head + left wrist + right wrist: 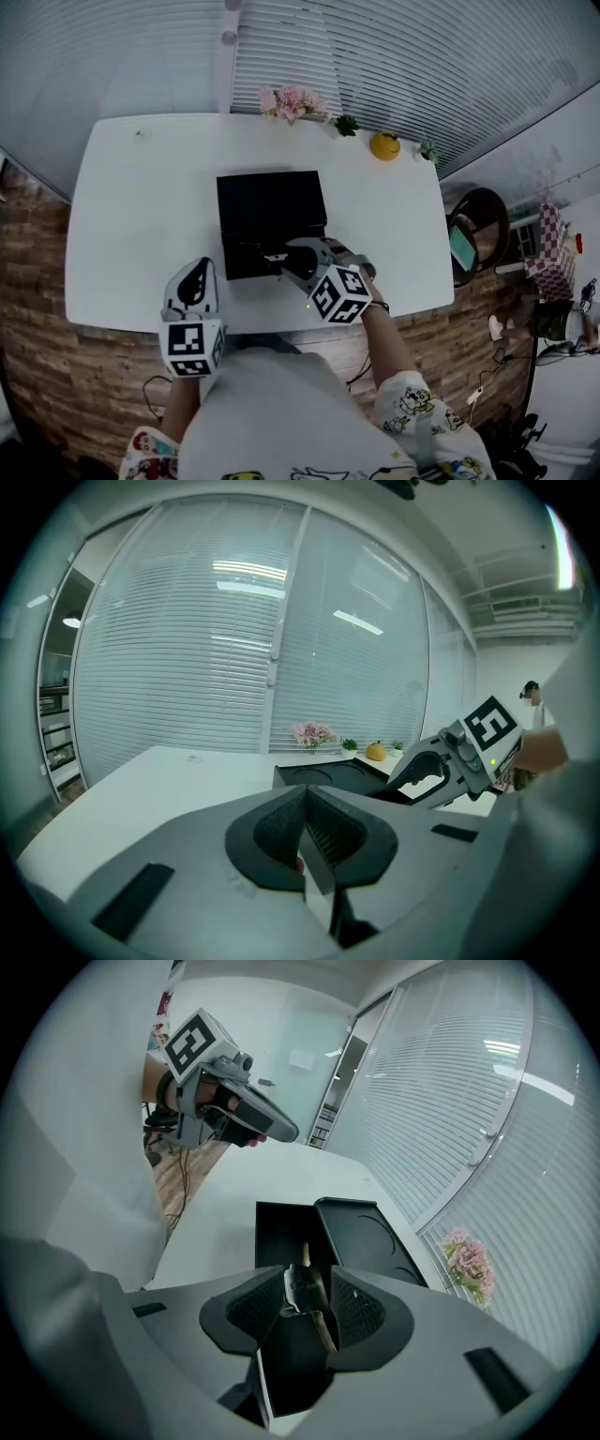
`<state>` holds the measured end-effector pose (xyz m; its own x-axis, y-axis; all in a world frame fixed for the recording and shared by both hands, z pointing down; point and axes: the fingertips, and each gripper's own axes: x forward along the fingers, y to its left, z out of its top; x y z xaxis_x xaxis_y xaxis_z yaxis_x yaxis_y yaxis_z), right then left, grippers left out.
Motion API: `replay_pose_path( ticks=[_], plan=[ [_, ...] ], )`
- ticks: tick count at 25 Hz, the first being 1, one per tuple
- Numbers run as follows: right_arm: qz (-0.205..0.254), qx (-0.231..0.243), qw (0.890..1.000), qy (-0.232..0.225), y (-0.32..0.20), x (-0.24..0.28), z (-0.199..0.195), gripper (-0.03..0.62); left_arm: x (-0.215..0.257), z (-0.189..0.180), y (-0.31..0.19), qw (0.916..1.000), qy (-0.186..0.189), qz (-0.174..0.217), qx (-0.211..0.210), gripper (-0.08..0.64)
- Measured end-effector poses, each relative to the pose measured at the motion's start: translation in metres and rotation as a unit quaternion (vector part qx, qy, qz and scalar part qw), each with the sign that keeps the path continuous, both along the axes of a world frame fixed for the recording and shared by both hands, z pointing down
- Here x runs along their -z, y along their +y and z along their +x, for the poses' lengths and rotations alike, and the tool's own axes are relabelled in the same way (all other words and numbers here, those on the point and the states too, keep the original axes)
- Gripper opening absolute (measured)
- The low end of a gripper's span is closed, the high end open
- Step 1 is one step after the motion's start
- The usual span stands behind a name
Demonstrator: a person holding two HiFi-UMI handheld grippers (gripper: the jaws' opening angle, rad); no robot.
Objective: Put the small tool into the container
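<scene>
Tool (306, 1287), small, slender, dark with a pale end: it showed directly ahead of and below the right gripper (309, 1271), in the gap between its two jaws, its long axis running roughly along the line the gripper pointed, pale tip farthest from the gripper. Right gripper: jaws stood wide apart, pads clear of the tool on both sides, nothing gripped. By the look of it the tool lay loose in the black container (281, 1227), in the open box half that passed beneath the jaws. Whether it rested flat on the floor or leaned on a wall could not be told. The container's lid half, with a round recess, lay open just beyond and to the right of the jaws. Left gripper (305, 794): jaws together, nothing seen held, well apart from the tool at the near edge of the table (141, 234), so the right gripper was much the nearer. Judgement: placing appeared done or all but done. Because the tool lay lengthwise in the gap, any withdrawal would best run back along that same line so that neither pad caught it. Beyond the container, at the table's far edge: pink flowers (289, 101), two small green plants, one yellow-orange ornament (384, 145), with slatted blinds behind them.
</scene>
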<state>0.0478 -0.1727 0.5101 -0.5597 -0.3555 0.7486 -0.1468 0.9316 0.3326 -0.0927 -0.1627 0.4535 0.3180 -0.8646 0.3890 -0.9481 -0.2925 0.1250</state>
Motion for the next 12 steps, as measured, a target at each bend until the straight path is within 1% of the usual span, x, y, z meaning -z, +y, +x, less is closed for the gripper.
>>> replay_pose_path(
  ticks=[6,9,12],
  plan=[
    [0.029,-0.027,0.999,-0.034,-0.003,0.031,0.007,0.146,0.016,0.001,-0.004,0.9997,-0.008,0.022,-0.008,0.006],
    [0.038,-0.048,0.996,-0.069,-0.005,0.049,0.009,0.146,0.024,0.006,-0.005,0.9992,-0.012,0.032,-0.019,0.006],
    [0.034,-0.075,0.990,-0.119,-0.005,0.064,0.013,0.146,0.032,0.015,-0.005,0.9983,-0.012,0.041,-0.040,0.006]
  ],
)
